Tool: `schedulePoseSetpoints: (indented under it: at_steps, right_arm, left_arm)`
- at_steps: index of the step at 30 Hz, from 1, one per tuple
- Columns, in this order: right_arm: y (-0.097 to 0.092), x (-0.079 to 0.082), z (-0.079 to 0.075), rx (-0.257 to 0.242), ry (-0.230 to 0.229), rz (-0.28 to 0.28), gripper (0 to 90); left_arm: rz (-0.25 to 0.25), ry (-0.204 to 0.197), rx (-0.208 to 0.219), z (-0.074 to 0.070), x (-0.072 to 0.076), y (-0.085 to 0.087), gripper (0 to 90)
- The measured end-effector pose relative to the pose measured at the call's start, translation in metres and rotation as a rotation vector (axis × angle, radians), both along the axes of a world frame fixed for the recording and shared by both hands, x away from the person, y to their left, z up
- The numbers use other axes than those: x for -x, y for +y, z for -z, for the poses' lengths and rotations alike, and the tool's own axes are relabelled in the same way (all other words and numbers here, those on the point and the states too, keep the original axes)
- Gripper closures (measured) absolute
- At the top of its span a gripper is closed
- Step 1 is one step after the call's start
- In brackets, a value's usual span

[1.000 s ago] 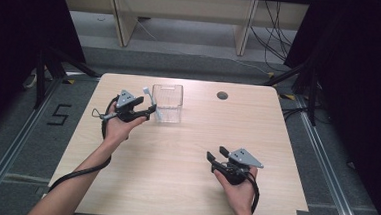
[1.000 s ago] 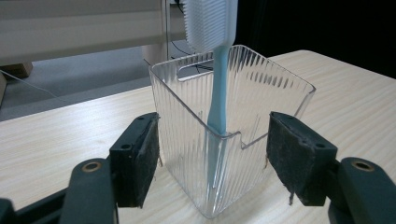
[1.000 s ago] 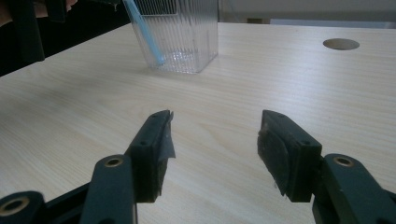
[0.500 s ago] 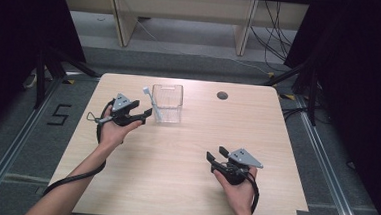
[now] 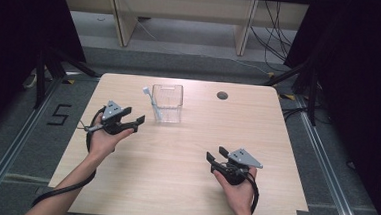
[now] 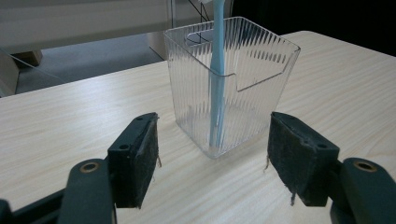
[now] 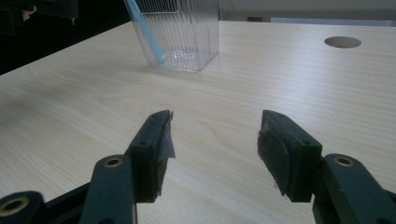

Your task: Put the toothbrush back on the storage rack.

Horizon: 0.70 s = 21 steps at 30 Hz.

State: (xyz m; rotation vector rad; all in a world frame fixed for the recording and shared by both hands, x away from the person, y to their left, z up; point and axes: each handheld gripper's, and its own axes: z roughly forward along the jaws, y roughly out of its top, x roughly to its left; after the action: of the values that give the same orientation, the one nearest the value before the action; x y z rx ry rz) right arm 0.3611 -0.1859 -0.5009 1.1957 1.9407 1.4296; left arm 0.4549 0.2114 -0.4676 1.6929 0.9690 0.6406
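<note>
Now: toothbrush in clear cup, both grippers empty

Clear ribbed cup [image 5: 167,102] upright on wooden table [image 5: 183,187], toward far edge, left of round cable hole [image 5: 222,95]. Blue toothbrush [image 6: 217,74] standing inside cup, handle foot on cup floor, head leaning out over rim on cup's left side. Left gripper [image 5: 136,121] just left of cup and a little nearer the person, apart from it, jaws spread wide with nothing between, aimed at cup. Right gripper [image 5: 215,154] well apart from cup, near front right of table, jaws likewise spread, holding nothing, resting low over bare wood
</note>
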Motion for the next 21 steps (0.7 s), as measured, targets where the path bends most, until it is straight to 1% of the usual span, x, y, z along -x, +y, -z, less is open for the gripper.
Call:
schedulePoseSetpoints:
  at_steps: [1, 2, 3, 4, 5, 6, 7, 8, 11, 12, 13, 15, 16, 17, 18, 19, 20, 21]
  right_arm:
    - [0.001, 0.001, 0.000, -0.013, 0.015, 0.004, 44.6]
    - [0.001, 0.001, 0.000, -0.009, 0.013, 0.007, 44.6]
    - [0.001, 0.000, 0.001, -0.013, 0.001, -0.003, 44.6]
    - [0.001, 0.000, 0.001, -0.012, 0.001, -0.002, 44.6]
    - [0.001, 0.000, 0.001, -0.012, 0.003, -0.002, 44.6]
    - [0.001, 0.000, 0.001, -0.012, 0.003, -0.002, 44.6]
    - [0.001, 0.000, 0.001, -0.011, 0.002, 0.000, 44.6]
    - [0.001, 0.000, 0.001, -0.014, 0.003, -0.003, 44.6]
    - [0.001, 0.000, 0.001, -0.011, 0.001, -0.002, 44.6]
    - [0.001, 0.000, 0.001, -0.011, 0.002, -0.002, 44.6]
    - [0.001, -0.001, 0.001, -0.006, 0.001, 0.001, 44.6]
    - [0.001, 0.000, 0.001, -0.004, 0.004, 0.003, 44.6]
    - [0.001, 0.001, 0.000, -0.009, 0.018, 0.006, 44.6]
    - [0.000, 0.002, 0.000, -0.008, 0.020, 0.015, 44.6]
    - [0.001, 0.001, 0.000, -0.016, 0.020, 0.006, 44.6]
    - [0.000, 0.000, 0.000, -0.004, 0.007, 0.001, 44.6]
    - [0.000, 0.001, 0.000, -0.009, 0.020, 0.012, 44.6]
    - [0.000, 0.000, 0.001, -0.005, 0.005, 0.008, 44.6]
  left_arm:
    - [0.001, -0.005, -0.003, 0.000, 0.002, 0.002, 33.1]
    - [0.009, -0.019, -0.013, 0.000, 0.003, 0.003, 33.1]
    - [0.010, -0.025, -0.023, 0.001, 0.004, 0.005, 33.1]
    - [-0.005, -0.009, -0.008, 0.002, 0.008, 0.005, 33.1]
    - [0.018, -0.038, -0.022, 0.002, 0.007, 0.007, 33.0]
    - [0.013, -0.021, -0.024, 0.002, 0.011, 0.008, 32.9]
    - [0.013, -0.025, -0.031, 0.003, 0.013, 0.009, 32.9]
    - [0.005, -0.020, -0.026, 0.003, 0.016, 0.009, 32.9]
    - [0.011, -0.025, -0.028, 0.005, 0.023, 0.013, 32.9]
    - [0.019, -0.034, -0.017, 0.006, 0.024, 0.013, 32.8]
    - [0.015, -0.028, -0.025, 0.007, 0.027, 0.014, 32.8]
    - [0.011, -0.025, -0.021, 0.008, 0.033, 0.017, 32.7]
    - [0.012, -0.032, -0.020, 0.009, 0.035, 0.018, 32.7]
    - [0.000, -0.017, -0.014, 0.010, 0.039, 0.019, 32.7]
    - [0.003, -0.019, -0.021, 0.010, 0.041, 0.020, 32.7]
    - [-0.001, -0.017, -0.017, 0.012, 0.044, 0.021, 32.7]
    - [0.005, -0.025, -0.019, 0.013, 0.045, 0.022, 32.7]
    - [0.008, -0.029, -0.016, 0.014, 0.047, 0.023, 32.7]
